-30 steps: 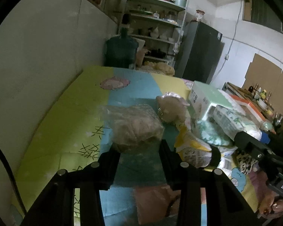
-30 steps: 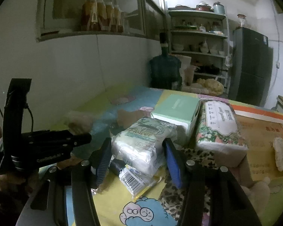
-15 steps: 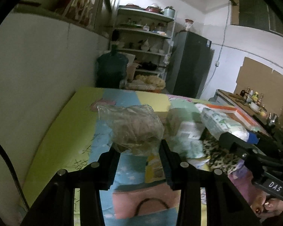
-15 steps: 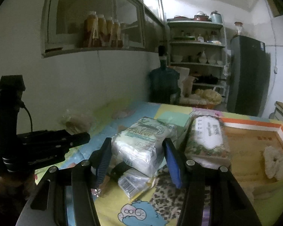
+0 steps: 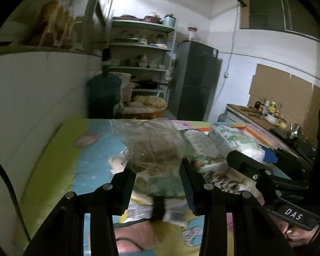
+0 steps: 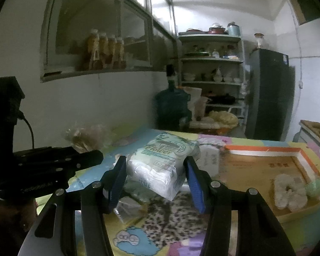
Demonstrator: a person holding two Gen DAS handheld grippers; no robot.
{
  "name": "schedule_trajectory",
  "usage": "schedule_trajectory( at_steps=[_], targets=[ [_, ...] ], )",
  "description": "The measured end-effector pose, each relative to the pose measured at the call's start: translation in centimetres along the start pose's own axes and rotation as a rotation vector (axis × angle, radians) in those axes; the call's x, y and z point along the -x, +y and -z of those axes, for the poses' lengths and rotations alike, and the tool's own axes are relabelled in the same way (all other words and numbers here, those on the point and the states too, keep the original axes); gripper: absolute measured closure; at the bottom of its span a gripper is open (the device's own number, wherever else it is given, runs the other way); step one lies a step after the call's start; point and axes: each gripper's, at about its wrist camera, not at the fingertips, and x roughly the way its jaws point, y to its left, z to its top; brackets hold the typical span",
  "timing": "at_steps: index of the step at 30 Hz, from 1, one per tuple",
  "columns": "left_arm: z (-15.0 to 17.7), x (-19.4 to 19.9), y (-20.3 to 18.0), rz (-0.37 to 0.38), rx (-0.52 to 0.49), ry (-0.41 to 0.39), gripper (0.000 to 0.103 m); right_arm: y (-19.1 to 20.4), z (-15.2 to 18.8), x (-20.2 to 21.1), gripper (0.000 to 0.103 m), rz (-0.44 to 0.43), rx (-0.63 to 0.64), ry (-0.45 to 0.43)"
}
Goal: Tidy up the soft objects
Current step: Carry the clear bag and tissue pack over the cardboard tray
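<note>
Two hand-held grippers are working here. In the left wrist view the left gripper point(image 5: 157, 170) is clamping one crinkled clear plastic bag point(image 5: 151, 145) of brownish soft stuff between its black fingers, and the bag is sitting at frame centre, raised above the patterned mat point(image 5: 59, 166). What is inside the bag is hard to make out through the wrinkled film. Below the bag, at lower centre, a blurred pile of small packets point(image 5: 160, 204) is lying on the mat; their number cannot be told.

In the right wrist view the right gripper point(image 6: 154, 175) is squeezing one soft white tissue pack point(image 6: 164, 162) with green print between its two blue-padded fingers point(image 6: 194, 183), the pack tilting at centre frame over a leopard-print cloth point(image 6: 172, 219). At left of that frame the other gripper is showing as a dark block, with the plastic bag blurred beyond it. Right of the held pack, a second tissue pack point(image 6: 209, 155) is lying partly hidden behind it. Further right, one shallow cardboard tray point(image 6: 264, 149) with an orange and white rim is holding one fluffy cream ring-shaped item point(image 6: 290, 192) and a pale green fuzzy thing point(image 6: 315, 186), which is blurred at the frame's right edge.
</note>
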Motion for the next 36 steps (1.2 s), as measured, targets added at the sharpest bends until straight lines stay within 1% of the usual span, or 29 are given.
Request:
schedule_trajectory(
  at_steps=[9, 19, 25, 36],
  targets=[
    [-1.4, -1.6, -4.5, 0.072, -0.059, 0.004, 0.061, -3.1, -0.5, 1.8, 0.047, 0.066, -0.015, -0.022],
    [-2.4, -4.0, -9.3, 0.143, -0.086, 0.008, 0.061, -7.6, -0.3, 4.2, 0.047, 0.163, -0.041, -0.038],
    [-3.1, -5.8, -11.9, 0.178, -0.097, 0.024, 0.061, -10.5, 0.0, 5.7, 0.047, 0.216, -0.05, -0.042],
    [-3.7, -10.1, -16.3, 0.216, -0.127, 0.082, 0.061, -15.8, 0.2, 6.7, 0.047, 0.315, -0.056, -0.034]
  ],
)
